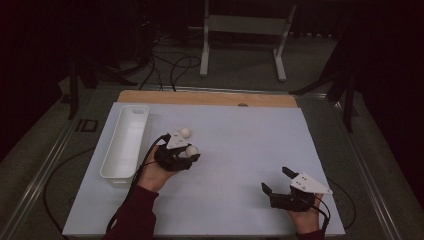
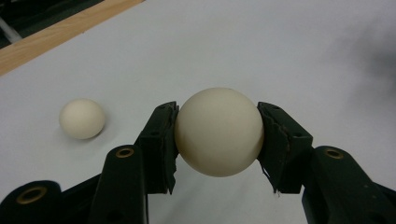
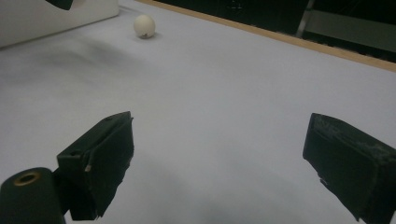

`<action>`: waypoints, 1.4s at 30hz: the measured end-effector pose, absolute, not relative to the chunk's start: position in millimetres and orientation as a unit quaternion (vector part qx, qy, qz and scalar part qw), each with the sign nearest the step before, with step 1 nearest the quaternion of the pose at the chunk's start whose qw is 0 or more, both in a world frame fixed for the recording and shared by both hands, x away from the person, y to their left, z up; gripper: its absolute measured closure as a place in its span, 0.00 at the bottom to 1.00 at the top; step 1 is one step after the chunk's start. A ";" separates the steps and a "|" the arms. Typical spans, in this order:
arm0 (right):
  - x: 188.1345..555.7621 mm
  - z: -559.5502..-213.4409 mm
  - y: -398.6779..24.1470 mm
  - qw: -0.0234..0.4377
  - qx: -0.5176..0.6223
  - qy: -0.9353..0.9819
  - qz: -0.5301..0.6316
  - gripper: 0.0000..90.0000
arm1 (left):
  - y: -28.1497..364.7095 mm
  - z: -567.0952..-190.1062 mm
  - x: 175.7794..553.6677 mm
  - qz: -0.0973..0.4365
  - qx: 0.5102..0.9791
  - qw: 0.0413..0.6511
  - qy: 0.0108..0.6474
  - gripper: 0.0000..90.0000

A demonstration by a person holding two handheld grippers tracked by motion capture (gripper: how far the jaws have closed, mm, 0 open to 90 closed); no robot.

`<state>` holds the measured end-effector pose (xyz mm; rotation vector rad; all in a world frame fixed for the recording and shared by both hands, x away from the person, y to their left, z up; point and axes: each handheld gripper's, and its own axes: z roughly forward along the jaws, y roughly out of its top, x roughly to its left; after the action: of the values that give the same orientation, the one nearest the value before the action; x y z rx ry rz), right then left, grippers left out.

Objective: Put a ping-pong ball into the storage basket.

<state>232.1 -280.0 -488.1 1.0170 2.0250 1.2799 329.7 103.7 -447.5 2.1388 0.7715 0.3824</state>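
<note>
Left tongs (image 2: 218, 140) clamp a white ball (image 2: 218, 131); right tongs (image 3: 219, 163) gape.

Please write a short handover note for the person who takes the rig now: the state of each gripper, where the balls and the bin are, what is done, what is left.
Left gripper: shut on one ball, near the middle-left of the table.
Right gripper: open, holding nothing, at the near right of the table.
Second ball: loose on the table just beyond the left gripper.
Bin: at the left edge; its visible part holds nothing.
Done: one ball gripped.
Left, likely: put it in the bin, then fetch the second ball.
</note>
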 end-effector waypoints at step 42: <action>231.8 -488.1 -279.9 0.268 0.377 0.750 0.472 0.09 | 116.0 -433.0 326.2 0.163 0.842 0.412 0.306 0.57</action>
<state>231.8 -279.9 -488.1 1.0169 2.0240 1.2736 326.2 116.0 -433.0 2.1189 0.7697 0.4109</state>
